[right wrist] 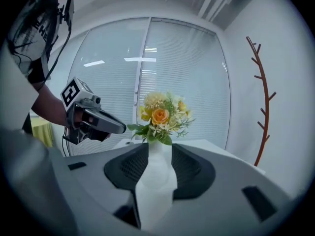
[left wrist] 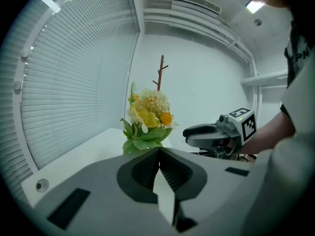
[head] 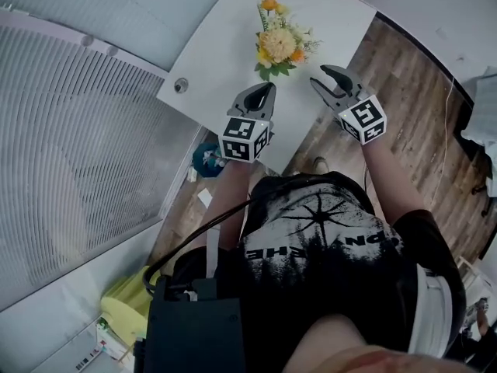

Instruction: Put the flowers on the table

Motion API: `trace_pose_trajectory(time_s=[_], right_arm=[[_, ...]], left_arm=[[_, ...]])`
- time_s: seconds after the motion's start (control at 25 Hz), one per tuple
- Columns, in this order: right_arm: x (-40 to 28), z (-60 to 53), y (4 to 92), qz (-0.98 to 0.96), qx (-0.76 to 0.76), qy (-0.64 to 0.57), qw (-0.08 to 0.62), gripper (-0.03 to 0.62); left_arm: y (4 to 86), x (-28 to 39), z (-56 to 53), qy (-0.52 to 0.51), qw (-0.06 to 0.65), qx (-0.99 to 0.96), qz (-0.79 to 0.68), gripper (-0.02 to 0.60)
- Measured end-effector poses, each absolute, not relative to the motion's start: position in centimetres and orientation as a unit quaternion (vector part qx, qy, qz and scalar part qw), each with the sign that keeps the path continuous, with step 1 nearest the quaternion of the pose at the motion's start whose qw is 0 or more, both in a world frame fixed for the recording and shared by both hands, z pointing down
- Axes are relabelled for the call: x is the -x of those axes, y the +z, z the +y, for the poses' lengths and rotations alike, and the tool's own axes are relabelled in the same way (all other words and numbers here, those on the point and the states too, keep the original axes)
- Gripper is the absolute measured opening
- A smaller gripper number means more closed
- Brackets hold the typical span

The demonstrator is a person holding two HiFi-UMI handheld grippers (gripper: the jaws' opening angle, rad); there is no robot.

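A bunch of yellow and orange flowers (head: 279,43) with green leaves stands upright on the white table (head: 225,45), near its front edge. Its base is hidden behind the gripper bodies in both gripper views. My left gripper (head: 268,90) hovers just in front of the flowers, a little to their left, with its tips together and nothing held. My right gripper (head: 318,76) is off the flowers' right side, apart from them, jaws partly spread. In the right gripper view the flowers (right wrist: 160,116) sit straight ahead above the gap of the right gripper (right wrist: 158,149), and only white shows in that gap.
A round grommet (head: 181,85) sits at the table's left corner. Window blinds (head: 70,169) run along the left. A brown branch-shaped rack (right wrist: 263,92) stands behind the table by the wall. Wooden floor (head: 404,92) lies to the right, and a yellow object (head: 128,305) is on the floor at lower left.
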State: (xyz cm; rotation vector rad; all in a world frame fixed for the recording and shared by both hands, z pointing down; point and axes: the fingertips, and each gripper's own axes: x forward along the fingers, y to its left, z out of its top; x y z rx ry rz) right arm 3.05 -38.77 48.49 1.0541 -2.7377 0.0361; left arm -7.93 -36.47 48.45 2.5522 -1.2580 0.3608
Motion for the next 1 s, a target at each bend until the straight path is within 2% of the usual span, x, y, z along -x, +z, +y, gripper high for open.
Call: trace_pose_trajectory(time_s=[0.16, 0.24, 0.52, 1.0], right_arm=[[-4.6, -37.9, 47.5, -0.927, -0.361, 0.012, 0.101, 0.068], [-5.2, -37.7, 47.2, -0.927, -0.361, 0.014, 0.102, 0.045], [-7.0, -37.4, 46.8, -0.923, -0.369, 0.016, 0.109, 0.02], [-7.4, -37.6, 46.8, -0.924, -0.365, 0.013, 0.115, 0.018]], left_arm=[[48.1, 6.7, -36.3, 0.117, 0.132, -0.883, -0.435, 0.012], [47.9, 6.2, -36.4, 0.115, 0.129, -0.884, -0.434, 0.012], [47.9, 5.7, -36.6, 0.116, 0.119, -0.882, -0.44, 0.012], [48.1, 6.5, -36.6, 0.119, 0.121, -0.873, -0.457, 0.012]])
